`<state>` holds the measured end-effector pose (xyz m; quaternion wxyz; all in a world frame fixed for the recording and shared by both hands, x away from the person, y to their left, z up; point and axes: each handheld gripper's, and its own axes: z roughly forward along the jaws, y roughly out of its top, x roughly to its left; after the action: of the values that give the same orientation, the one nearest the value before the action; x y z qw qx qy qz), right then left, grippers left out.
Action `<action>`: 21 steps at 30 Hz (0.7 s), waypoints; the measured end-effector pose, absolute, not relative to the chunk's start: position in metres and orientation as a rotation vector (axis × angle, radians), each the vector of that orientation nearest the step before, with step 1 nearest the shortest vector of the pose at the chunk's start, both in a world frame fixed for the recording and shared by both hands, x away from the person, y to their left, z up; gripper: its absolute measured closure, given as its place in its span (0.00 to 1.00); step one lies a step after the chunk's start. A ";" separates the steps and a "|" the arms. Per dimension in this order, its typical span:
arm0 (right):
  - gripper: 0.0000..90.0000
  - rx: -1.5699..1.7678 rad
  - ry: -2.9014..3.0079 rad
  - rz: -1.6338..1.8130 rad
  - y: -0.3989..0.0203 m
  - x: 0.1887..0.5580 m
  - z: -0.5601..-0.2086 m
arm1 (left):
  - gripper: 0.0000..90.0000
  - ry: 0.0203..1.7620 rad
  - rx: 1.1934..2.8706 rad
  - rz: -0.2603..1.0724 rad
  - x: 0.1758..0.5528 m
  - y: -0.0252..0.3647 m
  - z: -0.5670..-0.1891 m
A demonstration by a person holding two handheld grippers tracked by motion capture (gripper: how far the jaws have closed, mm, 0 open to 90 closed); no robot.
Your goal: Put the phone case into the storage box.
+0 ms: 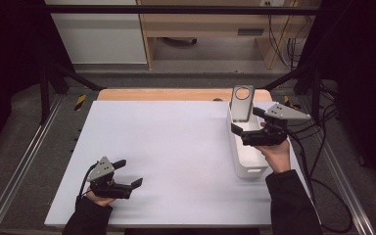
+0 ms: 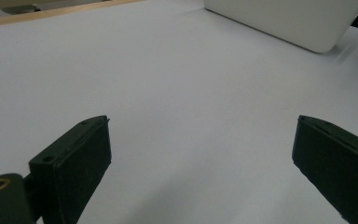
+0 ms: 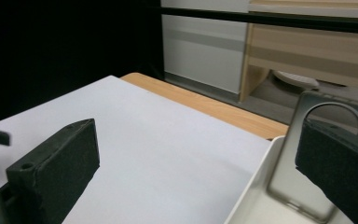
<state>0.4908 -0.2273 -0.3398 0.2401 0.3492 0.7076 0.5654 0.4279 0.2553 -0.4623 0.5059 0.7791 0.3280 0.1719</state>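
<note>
The right claw [image 1: 247,128] is held spread over the near half of a white bin [image 1: 247,164] at the counter's [image 1: 166,147] right side, nothing pinched between its jaws. A grey phone case [image 1: 242,103] is seen propped upright in the bin just beyond that claw, its round cutout uppermost. The left claw [image 1: 129,174], also spread and empty, is kept low, well apart from the bin.

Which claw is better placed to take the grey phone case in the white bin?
Right. The right claw hovers open beside the phone case in the bin; the left claw is far off.
</note>
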 end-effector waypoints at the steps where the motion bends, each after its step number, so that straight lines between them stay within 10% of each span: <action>1: 0.00 0.947 1.943 1.562 -0.228 0.488 -0.342 | 0.04 0.792 1.878 0.414 0.428 0.255 -0.462; 21: 0.00 0.916 1.983 1.606 -0.261 0.440 -0.384 | 0.04 0.781 1.872 0.408 0.426 0.254 -0.461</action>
<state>0.4402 -0.2607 -0.3844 0.2136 0.3299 0.7146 0.5787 0.4258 0.2542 -0.4608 0.5110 0.7777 0.3244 0.1697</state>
